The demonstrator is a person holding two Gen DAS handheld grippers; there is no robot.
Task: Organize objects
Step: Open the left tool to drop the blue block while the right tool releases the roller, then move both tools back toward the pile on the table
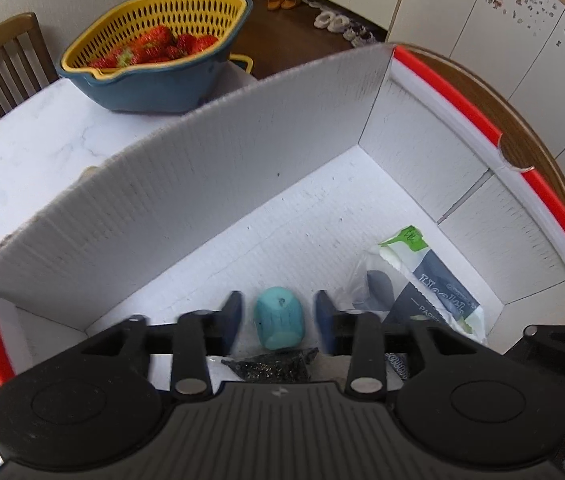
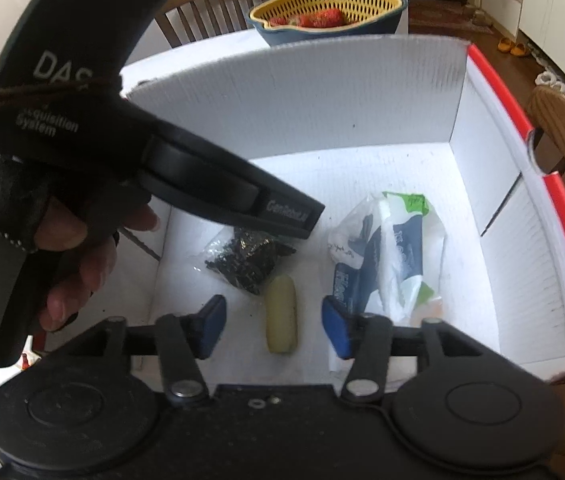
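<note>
Grippers both over the white box (image 1: pixel 210 184); left gripper (image 1: pixel 278 320) jaws apart — teal block (image 1: pixel 279 322) lies loose between them on the box floor; right gripper (image 2: pixel 274 326) likewise wide, pale yellow stick (image 2: pixel 281 318) lying free between its pads; black-bead bag (image 2: pixel 248 260) and tissue packet (image 2: pixel 386 256) nearby.

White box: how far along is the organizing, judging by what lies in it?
Done: the white box holds a bag of black bits and a tissue packet in plastic. In hand: nothing; the teal piece sits between the open left gripper, the pale yellow piece between the open right gripper. Left: cannot tell; the strawberry colander stands outside.
</note>
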